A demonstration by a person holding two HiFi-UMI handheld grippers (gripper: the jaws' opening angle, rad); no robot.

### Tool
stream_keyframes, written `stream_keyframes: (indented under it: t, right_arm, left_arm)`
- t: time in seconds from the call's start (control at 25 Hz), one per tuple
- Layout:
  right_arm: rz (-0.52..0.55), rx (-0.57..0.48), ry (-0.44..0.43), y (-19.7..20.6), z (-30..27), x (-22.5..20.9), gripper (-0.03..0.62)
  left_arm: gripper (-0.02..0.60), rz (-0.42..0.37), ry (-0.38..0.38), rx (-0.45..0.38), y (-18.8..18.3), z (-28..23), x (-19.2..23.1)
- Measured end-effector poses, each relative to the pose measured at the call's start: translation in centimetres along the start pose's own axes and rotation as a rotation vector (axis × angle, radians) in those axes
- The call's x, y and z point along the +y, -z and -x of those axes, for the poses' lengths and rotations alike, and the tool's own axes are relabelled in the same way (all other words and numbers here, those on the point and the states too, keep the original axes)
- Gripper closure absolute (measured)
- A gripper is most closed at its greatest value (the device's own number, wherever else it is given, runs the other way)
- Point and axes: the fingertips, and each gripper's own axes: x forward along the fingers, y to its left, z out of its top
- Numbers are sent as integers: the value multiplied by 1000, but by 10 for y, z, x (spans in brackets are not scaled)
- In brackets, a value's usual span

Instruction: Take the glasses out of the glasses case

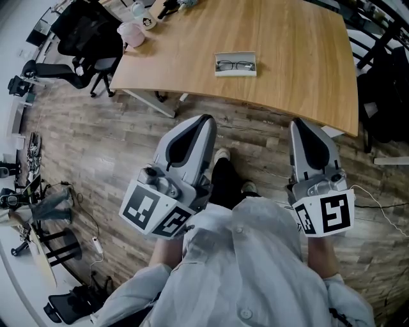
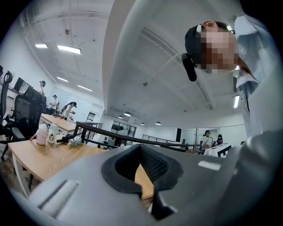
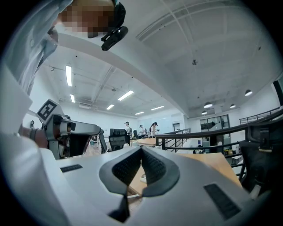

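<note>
An open white glasses case [image 1: 235,64] lies on the wooden table [image 1: 300,57], with black-framed glasses [image 1: 234,64] resting inside it. Both grippers hang well short of the table, over the wood floor near my body. My left gripper [image 1: 206,119] points toward the table's near edge, shut, with nothing held. My right gripper [image 1: 299,122] sits to its right, also shut and empty. In the left gripper view the dark pads [image 2: 152,165] meet at the tip. The pads [image 3: 152,165] in the right gripper view do the same, with the table [image 3: 208,161] beyond them.
A pink cup [image 1: 131,33] and a white mug [image 1: 146,19] stand at the table's far left corner. A black office chair [image 1: 83,38] is left of the table and another dark chair [image 1: 383,96] is to its right. Cables [image 1: 377,204] trail across the floor.
</note>
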Motion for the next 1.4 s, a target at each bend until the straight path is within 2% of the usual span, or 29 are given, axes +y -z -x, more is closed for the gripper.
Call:
stream_keyframes:
  t: [0.24, 0.72, 1.12, 1.4]
  right_arm:
    - [2, -1, 36, 1, -23, -12, 592]
    - [8, 23, 112, -2, -111, -32, 592]
    - [29, 53, 176, -4, -190, -29, 592]
    - [44, 66, 234, -3, -235, -29, 592]
  left_arm:
    - [577, -3, 35, -4, -5, -25, 21]
    - [577, 22, 122, 18, -20, -85, 96]
    - [577, 50, 196, 29, -33, -122, 172]
    - [577, 49, 276, 35, -41, -146, 208]
